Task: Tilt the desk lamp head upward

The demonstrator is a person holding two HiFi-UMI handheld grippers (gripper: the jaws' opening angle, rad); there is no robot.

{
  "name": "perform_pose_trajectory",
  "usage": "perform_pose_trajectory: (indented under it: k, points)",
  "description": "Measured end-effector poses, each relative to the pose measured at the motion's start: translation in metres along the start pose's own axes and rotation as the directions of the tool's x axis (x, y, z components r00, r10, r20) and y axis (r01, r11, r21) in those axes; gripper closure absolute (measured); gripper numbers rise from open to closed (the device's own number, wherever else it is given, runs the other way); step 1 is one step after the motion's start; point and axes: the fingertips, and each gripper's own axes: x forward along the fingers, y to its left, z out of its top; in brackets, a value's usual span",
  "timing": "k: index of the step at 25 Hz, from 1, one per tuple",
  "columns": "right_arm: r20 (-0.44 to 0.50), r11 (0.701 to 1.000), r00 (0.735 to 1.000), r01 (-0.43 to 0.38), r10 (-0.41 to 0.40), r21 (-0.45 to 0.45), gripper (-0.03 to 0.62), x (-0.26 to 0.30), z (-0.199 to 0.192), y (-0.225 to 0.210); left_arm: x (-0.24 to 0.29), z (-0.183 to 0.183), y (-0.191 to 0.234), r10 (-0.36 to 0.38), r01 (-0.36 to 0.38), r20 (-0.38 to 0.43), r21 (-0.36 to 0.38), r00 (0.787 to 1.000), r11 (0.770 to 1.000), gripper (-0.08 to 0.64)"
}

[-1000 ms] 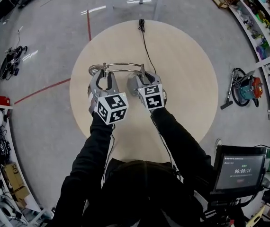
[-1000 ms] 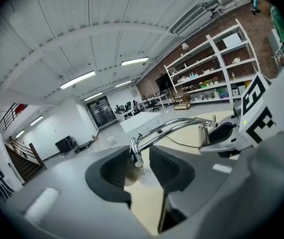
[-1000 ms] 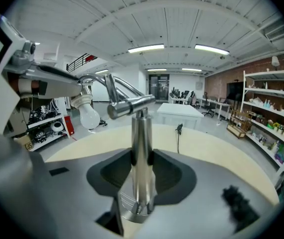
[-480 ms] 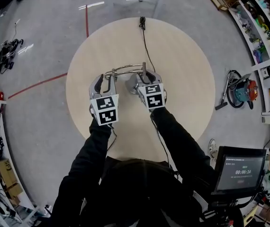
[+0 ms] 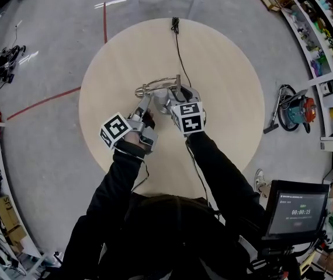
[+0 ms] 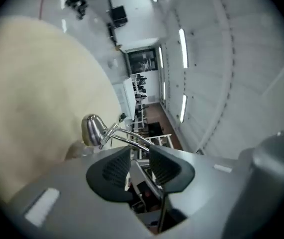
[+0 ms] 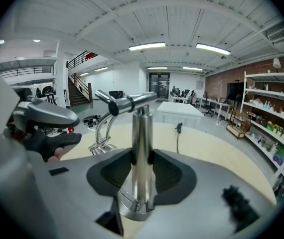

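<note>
Our right gripper is closed firmly on the upright chrome post of the desk lamp. It grips low down, just above the round base, and both pads press on the metal. Our left gripper is rolled onto its side, so in its own view the table stands like a wall at the left. Its jaws are clamped on the thin curved arm, which passes between the pads. Beyond these jaws we see the lamp head, a small chrome shade at the far end of this arm, over the table. We cannot tell if it touches the wood.

We see the lamp near the middle of the round pale wooden table. In the head view the arm bows from the top of the post toward the left, and the two grippers are just beside each other. A black cord runs from the lamp away from us to the far edge of the table. A gloved hand holds the left gripper.
</note>
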Motion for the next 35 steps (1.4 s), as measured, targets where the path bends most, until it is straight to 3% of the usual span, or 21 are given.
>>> perform_pose_trajectory:
  k: [2,5,8,11,19,22,24,28,32,35]
  points:
    - [-0.003,1.000,1.000,-0.004,0.004,-0.006,0.454,0.000,0.000,0.001,0.004,0.001,0.007,-0.058,0.062,0.032,-0.135,0.998,0.989,0.439]
    - [-0.005,1.000,1.000,-0.003,0.003,-0.012,0.454,-0.002,0.000,0.000,0.011,-0.004,0.014,-0.087,0.096,0.045,-0.232,0.995,0.968,0.439]
    - [-0.005,1.000,1.000,-0.001,0.001,-0.013,0.454,-0.005,-0.002,0.000,0.016,-0.002,0.015,-0.113,0.142,0.109,-0.321,0.988,0.936,0.439]
    - [-0.007,1.000,1.000,-0.003,0.003,-0.018,0.454,-0.008,-0.004,0.000,0.019,0.002,0.027,-0.097,0.145,0.153,-0.341,0.983,0.929,0.439]
    - [0.000,1.000,1.000,0.000,0.000,-0.016,0.454,-0.012,-0.004,0.001,0.023,0.002,0.024,-0.105,0.164,0.170,-0.377,0.980,0.912,0.435]
    - [0.003,1.000,1.000,0.003,-0.003,-0.019,0.454,-0.012,-0.002,0.001,0.026,0.004,0.020,-0.112,0.180,0.186,-0.407,0.976,0.896,0.431]
    - [0.001,1.000,1.000,0.002,-0.002,-0.028,0.454,-0.011,-0.002,0.001,0.029,0.007,0.025,-0.110,0.179,0.192,-0.387,0.975,0.905,0.431]
    - [-0.009,0.999,1.000,0.001,-0.001,-0.036,0.454,-0.010,-0.004,0.000,0.030,0.009,0.020,-0.086,0.139,0.184,-0.296,0.979,0.945,0.428]
    - [-0.015,1.000,1.000,0.003,-0.004,-0.027,0.456,-0.009,-0.004,-0.001,0.025,0.026,-0.002,-0.106,0.127,0.201,-0.098,0.974,0.987,0.428]
    - [-0.009,1.000,1.000,0.009,-0.009,-0.022,0.456,-0.007,-0.001,-0.002,0.023,0.041,-0.028,-0.127,0.113,0.184,0.083,0.975,0.990,0.431]
